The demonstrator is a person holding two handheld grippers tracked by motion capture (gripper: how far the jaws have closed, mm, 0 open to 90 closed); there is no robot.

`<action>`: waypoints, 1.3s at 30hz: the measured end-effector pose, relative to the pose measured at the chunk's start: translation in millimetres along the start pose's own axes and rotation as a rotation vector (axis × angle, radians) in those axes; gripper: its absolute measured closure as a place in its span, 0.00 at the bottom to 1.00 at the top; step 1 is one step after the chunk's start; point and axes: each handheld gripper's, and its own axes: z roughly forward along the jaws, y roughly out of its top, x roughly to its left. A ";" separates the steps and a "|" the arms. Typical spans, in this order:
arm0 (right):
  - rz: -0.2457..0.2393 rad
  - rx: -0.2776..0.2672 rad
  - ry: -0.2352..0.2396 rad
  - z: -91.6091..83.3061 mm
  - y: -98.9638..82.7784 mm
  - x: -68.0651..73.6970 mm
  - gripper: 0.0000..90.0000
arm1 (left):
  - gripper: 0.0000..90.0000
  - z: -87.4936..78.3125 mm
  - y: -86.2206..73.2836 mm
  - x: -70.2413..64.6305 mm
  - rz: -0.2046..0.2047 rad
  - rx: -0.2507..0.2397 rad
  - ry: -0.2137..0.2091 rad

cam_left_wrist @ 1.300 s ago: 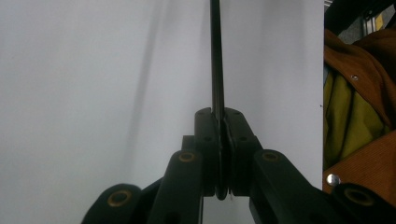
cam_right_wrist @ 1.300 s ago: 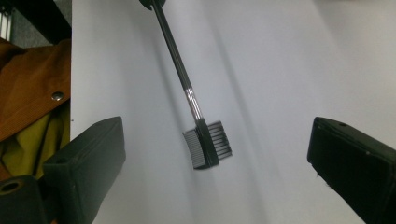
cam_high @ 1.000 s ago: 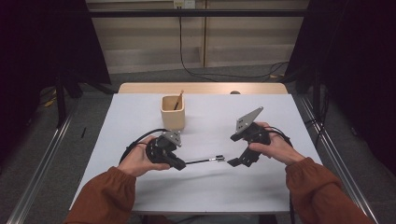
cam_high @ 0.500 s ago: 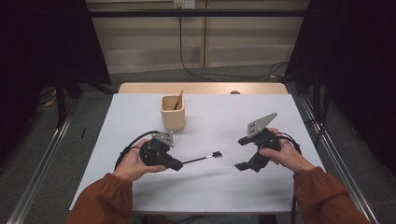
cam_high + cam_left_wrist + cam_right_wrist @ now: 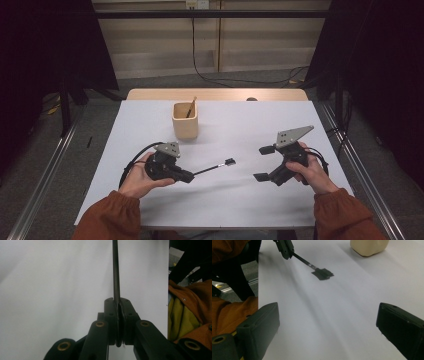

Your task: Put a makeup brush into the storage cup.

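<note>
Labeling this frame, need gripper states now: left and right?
Left gripper: shut on the thin black rod with a small flat black head.
Right gripper: open, nothing between its jaws.

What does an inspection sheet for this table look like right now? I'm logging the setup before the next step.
Surface: white table top, flat; a wooden edge shows at the far side.
Job's things: thin black tool with a small flat head, clamped by its handle in the left tongs and pointing toward the right tongs.
Clutter: beige cup at the far middle, upright, a stick leaning inside it.
Grippers: left tongs shut on the tool; right tongs wide open, nothing between them, apart from the tool's head.
Cables: a black cable loops behind the left tongs; more cable lies on the floor beyond the table.
Surroundings: dark curtains at both sides, pale wall behind, metal rails along the floor.
</note>
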 end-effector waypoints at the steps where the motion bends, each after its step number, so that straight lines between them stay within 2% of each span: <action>1: 0.004 0.000 -0.006 0.0 -2.2 0.0 0.05 | 0.95 -1.2 -0.6 0.6 0.001 0.002 -0.002; 6: 0.046 -0.057 -0.021 0.1 -15.8 0.7 0.05 | 0.95 -4.1 -6.0 -2.2 -0.001 -0.025 0.005; 8: 0.052 -0.062 -0.024 0.8 -20.5 1.0 0.05 | 0.95 -5.3 -8.2 -2.7 -0.001 -0.032 0.010; 9: 0.057 -0.059 -0.023 0.6 -21.5 1.3 0.05 | 0.95 -5.6 -9.3 -2.8 -0.003 -0.039 0.012; 12: 0.066 -0.104 -0.020 -3.2 -21.4 2.6 0.05 | 0.95 -5.7 -11.6 -3.7 -0.010 -0.054 0.011; 14: 0.062 -0.114 -0.023 -4.4 -21.1 3.8 0.05 | 0.95 -7.2 -11.5 -4.0 -0.003 -0.056 0.019; 16: 0.062 -0.117 -0.022 -3.4 -22.0 4.0 0.05 | 0.95 -8.0 -11.6 -4.8 -0.003 -0.077 0.020; 25: 0.050 -0.143 -0.025 -0.4 -19.2 6.1 0.06 | 0.95 -4.7 -14.9 -7.5 -0.007 -0.109 0.015; 30: 0.041 -0.148 -0.030 0.8 -17.5 8.2 0.06 | 0.95 -8.6 -16.5 -8.5 0.010 -0.165 0.021; 33: 0.042 -0.138 -0.043 1.1 -17.7 8.1 0.06 | 0.95 -9.8 -18.3 -7.6 0.011 -0.196 0.040; 36: 0.042 -0.147 -0.037 0.9 -17.4 8.0 0.06 | 0.95 -9.9 -19.0 -7.0 0.012 -0.222 0.061; 39: 0.045 -0.163 -0.027 0.1 -17.0 8.3 0.06 | 0.95 -9.6 -18.6 -8.3 0.017 -0.252 0.058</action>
